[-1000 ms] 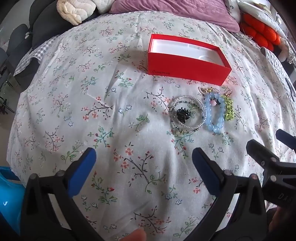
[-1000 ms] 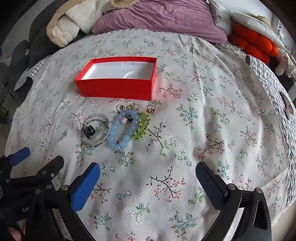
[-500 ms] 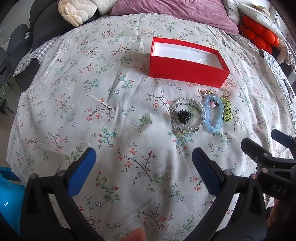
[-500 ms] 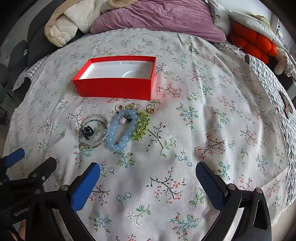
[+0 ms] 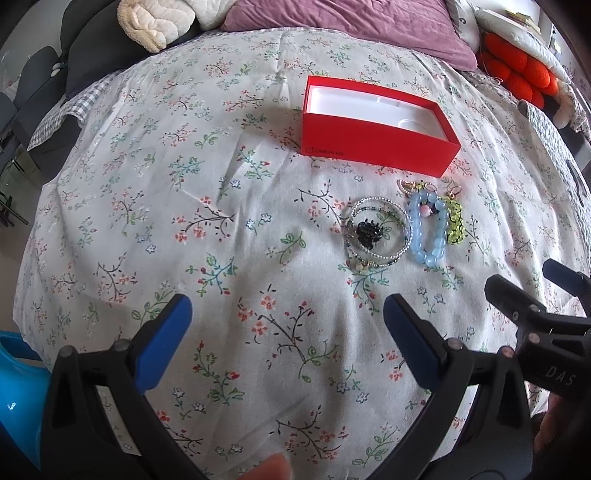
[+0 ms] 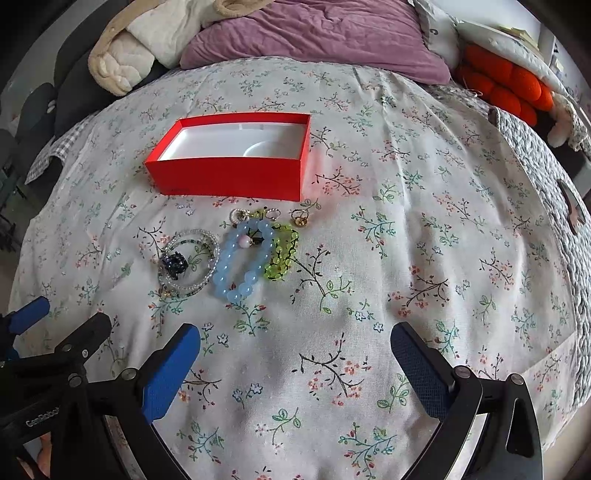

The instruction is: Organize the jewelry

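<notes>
An open red box (image 5: 376, 125) (image 6: 236, 162) with a white, empty inside sits on the floral bedspread. In front of it lies the jewelry: a blue bead bracelet (image 5: 428, 230) (image 6: 243, 258), a yellow-green bead bracelet (image 5: 455, 221) (image 6: 284, 254), silver bead bangles (image 5: 376, 230) (image 6: 188, 262) around a black hair clip (image 5: 365, 232) (image 6: 174, 263), and small gold rings (image 6: 300, 218) near the box. My left gripper (image 5: 288, 325) and right gripper (image 6: 295, 350) are both open and empty, hovering nearer than the jewelry. The right gripper shows in the left wrist view (image 5: 535, 295), and the left gripper shows in the right wrist view (image 6: 55, 332).
A purple pillow (image 6: 314, 33), a cream blanket (image 6: 122, 59) and an orange cushion (image 6: 506, 88) lie at the far end of the bed. A blue object (image 5: 14, 369) is at the lower left off the bed edge.
Both grippers have drawn back and lifted slightly, so the box and jewelry appear a little farther away. Both stay open. Nothing on the bed moved.
</notes>
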The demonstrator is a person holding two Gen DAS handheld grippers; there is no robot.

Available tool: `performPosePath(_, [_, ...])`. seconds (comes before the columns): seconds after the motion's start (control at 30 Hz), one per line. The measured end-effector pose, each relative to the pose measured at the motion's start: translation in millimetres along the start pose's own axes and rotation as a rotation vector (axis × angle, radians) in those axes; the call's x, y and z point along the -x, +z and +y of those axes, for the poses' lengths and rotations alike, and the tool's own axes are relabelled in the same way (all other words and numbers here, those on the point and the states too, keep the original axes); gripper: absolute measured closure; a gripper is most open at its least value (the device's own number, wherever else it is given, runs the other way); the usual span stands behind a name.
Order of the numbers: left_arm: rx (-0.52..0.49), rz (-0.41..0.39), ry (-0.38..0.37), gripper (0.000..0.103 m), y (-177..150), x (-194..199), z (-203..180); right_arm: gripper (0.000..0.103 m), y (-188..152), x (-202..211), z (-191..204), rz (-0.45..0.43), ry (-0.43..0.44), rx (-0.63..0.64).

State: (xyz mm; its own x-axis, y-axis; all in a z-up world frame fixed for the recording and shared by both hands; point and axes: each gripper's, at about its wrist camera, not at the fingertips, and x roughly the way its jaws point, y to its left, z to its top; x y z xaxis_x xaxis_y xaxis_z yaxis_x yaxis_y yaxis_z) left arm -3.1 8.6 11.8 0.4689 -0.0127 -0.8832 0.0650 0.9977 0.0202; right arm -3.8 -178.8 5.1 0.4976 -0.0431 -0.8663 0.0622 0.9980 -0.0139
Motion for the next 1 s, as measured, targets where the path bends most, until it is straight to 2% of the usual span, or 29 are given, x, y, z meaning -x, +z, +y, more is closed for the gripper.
performPosePath(1.0, [-0.007, 0.000, 0.005, 0.000, -0.1, -2.3, -2.2, 0.000, 1.0, 2.9, -3.4, -0.004, 0.010, -0.016])
